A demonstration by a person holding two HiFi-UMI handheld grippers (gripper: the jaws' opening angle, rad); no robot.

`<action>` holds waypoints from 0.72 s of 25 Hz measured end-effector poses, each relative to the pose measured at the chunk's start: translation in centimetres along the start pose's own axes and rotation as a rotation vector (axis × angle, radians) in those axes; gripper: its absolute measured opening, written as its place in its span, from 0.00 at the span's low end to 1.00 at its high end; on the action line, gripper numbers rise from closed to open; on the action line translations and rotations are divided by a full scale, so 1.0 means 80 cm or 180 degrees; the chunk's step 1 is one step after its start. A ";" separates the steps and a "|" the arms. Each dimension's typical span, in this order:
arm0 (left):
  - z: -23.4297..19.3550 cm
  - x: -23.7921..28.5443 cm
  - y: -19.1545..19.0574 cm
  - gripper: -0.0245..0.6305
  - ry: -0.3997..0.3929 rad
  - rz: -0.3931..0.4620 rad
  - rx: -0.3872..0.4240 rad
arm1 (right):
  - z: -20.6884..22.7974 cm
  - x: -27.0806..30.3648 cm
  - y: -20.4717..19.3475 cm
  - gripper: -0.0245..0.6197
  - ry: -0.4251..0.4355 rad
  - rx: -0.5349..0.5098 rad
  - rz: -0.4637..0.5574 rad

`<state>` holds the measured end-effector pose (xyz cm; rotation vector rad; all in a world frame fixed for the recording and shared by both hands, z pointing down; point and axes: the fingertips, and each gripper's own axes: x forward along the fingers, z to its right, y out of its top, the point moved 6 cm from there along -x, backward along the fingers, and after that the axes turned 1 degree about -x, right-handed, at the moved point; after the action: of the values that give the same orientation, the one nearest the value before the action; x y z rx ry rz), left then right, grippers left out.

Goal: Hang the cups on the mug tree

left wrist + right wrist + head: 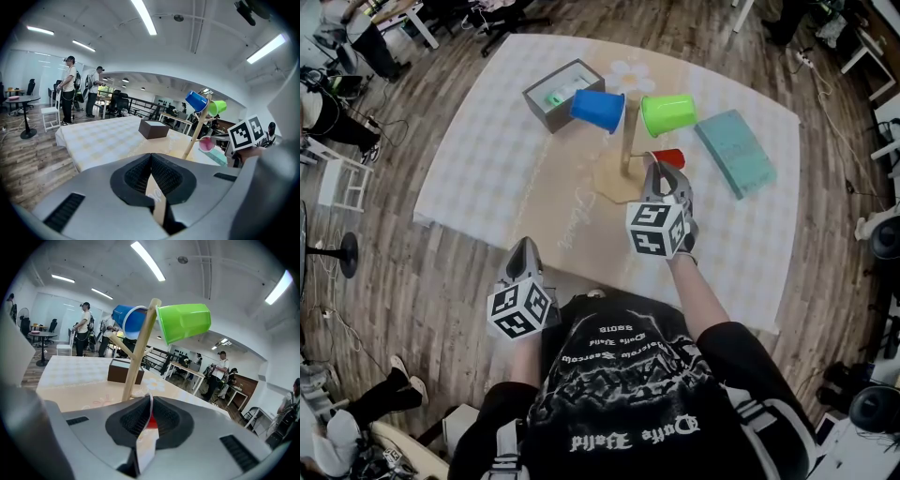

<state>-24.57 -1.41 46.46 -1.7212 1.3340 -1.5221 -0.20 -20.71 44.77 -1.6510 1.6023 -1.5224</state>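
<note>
1. The right tongs (664, 172) are clamped on the thin wall of the red cup (669, 157). One pad is inside the rim and one outside, as the right gripper view shows (150, 399).
2. The red cup lies on its side in that grip, low and just beside the pole of the mug tree (627, 141), on the tree's right in the head view. Whether it touches a peg cannot be told.
3. The left tongs (523, 247) are together at the tips with nothing between them (151, 157). They are well back from the mug tree, near the front edge of the worktop (487, 169).
4. The blue cup (598, 110) hangs high on the mug tree's left side, its mouth toward the pole.
5. The green cup (667, 113) hangs high on the mug tree's right side, above the red cup.
6. A grey box (542, 105) sits on the worktop behind and to the left of the mug tree.
7. A flat teal box (734, 152) lies to the right of the mug tree, apart from its base.
</note>
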 end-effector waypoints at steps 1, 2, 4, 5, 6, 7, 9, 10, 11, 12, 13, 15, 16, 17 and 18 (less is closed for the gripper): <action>0.000 0.000 0.000 0.07 0.0000 0.0000 0.0002 | -0.001 0.000 0.001 0.08 0.0004 -0.0006 0.0001; 0.000 0.000 0.001 0.07 0.0000 -0.0001 0.0002 | -0.002 0.000 0.001 0.08 0.0010 -0.0016 0.0002; 0.001 0.000 0.000 0.07 -0.0001 -0.0002 0.0002 | -0.005 0.001 0.001 0.08 0.0024 -0.0039 0.0000; 0.001 0.000 0.000 0.07 0.0000 -0.0003 0.0002 | -0.007 0.001 0.000 0.08 0.0031 -0.0047 -0.0003; 0.001 0.000 0.000 0.07 0.0001 -0.0004 0.0003 | -0.009 0.002 -0.001 0.08 0.0040 -0.0053 -0.0007; 0.001 0.001 -0.001 0.07 0.0000 -0.0004 0.0004 | -0.010 0.003 -0.002 0.08 0.0050 -0.0057 -0.0009; 0.002 0.001 -0.002 0.07 -0.0006 -0.0004 0.0007 | -0.013 0.003 -0.003 0.08 0.0068 -0.0066 -0.0009; 0.003 0.001 -0.003 0.07 -0.0008 -0.0004 0.0010 | -0.014 0.003 -0.003 0.08 0.0075 -0.0074 -0.0008; 0.003 0.001 -0.003 0.07 -0.0009 -0.0007 0.0013 | -0.015 0.004 -0.003 0.08 0.0081 -0.0084 -0.0007; 0.003 0.002 -0.004 0.07 -0.0009 -0.0011 0.0014 | -0.017 0.004 -0.004 0.08 0.0087 -0.0094 -0.0007; 0.004 0.001 -0.005 0.07 -0.0009 -0.0015 0.0013 | -0.018 0.004 -0.004 0.08 0.0095 -0.0100 -0.0008; 0.004 0.001 -0.007 0.07 -0.0008 -0.0025 0.0010 | -0.020 0.003 -0.004 0.08 0.0113 -0.0104 -0.0013; 0.005 0.000 -0.007 0.07 -0.0008 -0.0030 0.0011 | -0.021 0.003 -0.005 0.08 0.0120 -0.0103 -0.0016; 0.006 0.000 -0.007 0.07 -0.0009 -0.0034 0.0014 | -0.021 0.003 -0.005 0.08 0.0126 -0.0103 -0.0019; 0.006 -0.001 -0.007 0.07 -0.0010 -0.0035 0.0016 | -0.022 0.003 -0.005 0.08 0.0134 -0.0103 -0.0022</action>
<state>-23.92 -1.26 46.78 -1.7300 1.3199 -1.5271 -1.59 -20.11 45.81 -1.6536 1.6529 -1.5525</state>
